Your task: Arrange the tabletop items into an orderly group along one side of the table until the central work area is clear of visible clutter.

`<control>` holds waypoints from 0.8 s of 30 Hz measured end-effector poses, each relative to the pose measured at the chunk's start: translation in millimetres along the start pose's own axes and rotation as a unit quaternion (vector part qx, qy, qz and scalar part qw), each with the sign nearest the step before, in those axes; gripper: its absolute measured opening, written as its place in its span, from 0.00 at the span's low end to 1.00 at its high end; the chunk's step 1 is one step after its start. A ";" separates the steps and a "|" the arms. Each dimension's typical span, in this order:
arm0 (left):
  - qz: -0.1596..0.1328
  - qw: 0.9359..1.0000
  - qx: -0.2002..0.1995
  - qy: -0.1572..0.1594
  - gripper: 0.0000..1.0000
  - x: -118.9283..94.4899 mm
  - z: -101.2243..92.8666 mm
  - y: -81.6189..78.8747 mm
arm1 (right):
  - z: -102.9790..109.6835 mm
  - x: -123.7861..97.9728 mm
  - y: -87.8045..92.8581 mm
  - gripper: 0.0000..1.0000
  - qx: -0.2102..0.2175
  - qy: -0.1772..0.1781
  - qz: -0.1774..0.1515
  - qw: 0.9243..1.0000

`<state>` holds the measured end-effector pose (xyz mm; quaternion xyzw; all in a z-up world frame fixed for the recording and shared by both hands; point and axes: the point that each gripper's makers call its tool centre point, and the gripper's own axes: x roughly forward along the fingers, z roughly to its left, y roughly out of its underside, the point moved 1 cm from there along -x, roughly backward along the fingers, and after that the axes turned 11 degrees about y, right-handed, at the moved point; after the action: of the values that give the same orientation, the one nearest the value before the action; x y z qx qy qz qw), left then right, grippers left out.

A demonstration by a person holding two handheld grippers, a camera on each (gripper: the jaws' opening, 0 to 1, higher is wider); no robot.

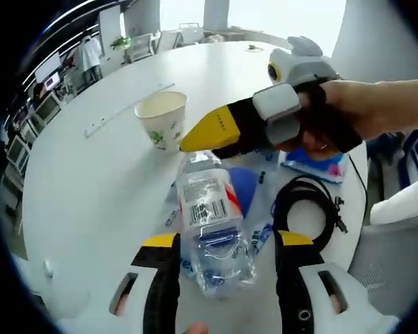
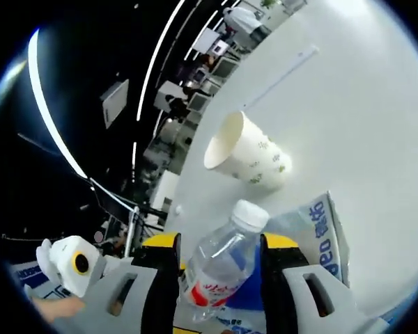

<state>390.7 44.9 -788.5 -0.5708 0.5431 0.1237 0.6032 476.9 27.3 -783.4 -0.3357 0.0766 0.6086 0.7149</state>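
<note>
A clear plastic water bottle [image 1: 210, 216] lies on printed plastic bags [image 1: 259, 233], base toward me and neck pointing away. My left gripper [image 1: 226, 243] is open, its jaws on either side of the bottle's base with small gaps. My right gripper [image 1: 219, 136], held by a hand [image 1: 376, 104], comes in from the right over the bottle's neck. In the right gripper view, the bottle [image 2: 226, 261] with its white cap [image 2: 251, 214] sits between the jaws of my open right gripper [image 2: 219, 243]. A paper cup [image 1: 162, 118] [image 2: 247, 160] stands just beyond.
A coiled black cable [image 1: 308, 202] and a blue packet [image 1: 315, 163] lie to the right of the bottle. The bag with blue print [image 2: 320, 233] spreads under the bottle. A thin ruler-like strip [image 1: 125, 111] lies behind the cup. The round white table [image 1: 76, 202] has bare room at left and far back.
</note>
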 end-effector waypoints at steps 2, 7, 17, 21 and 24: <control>0.001 1.000 -0.004 -0.003 0.51 1.5 -0.6 0.2 | -1.5 1.5 0.3 0.43 0.003 0.000 0.000 1.000; 0.003 1.000 -0.015 -0.012 0.51 6.5 2.9 0.0 | -0.9 4.1 -0.4 0.43 0.015 -0.002 -0.004 1.000; 0.015 0.999 -0.042 -0.027 0.49 19.7 6.8 0.1 | -2.4 9.2 -1.8 0.43 0.038 -0.007 -0.013 0.999; 0.020 0.998 -0.044 -0.032 0.49 21.5 9.6 2.6 | -2.2 10.3 -3.7 0.43 0.049 -0.009 -0.016 0.999; 0.021 0.998 -0.053 -0.033 0.48 23.8 10.9 5.7 | -1.4 11.4 -3.4 0.43 0.048 -0.011 -0.016 0.999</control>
<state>401.0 44.5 -813.2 -0.5860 0.5275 0.1844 0.5868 483.3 35.7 -789.1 -0.2956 0.0931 0.5962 0.7406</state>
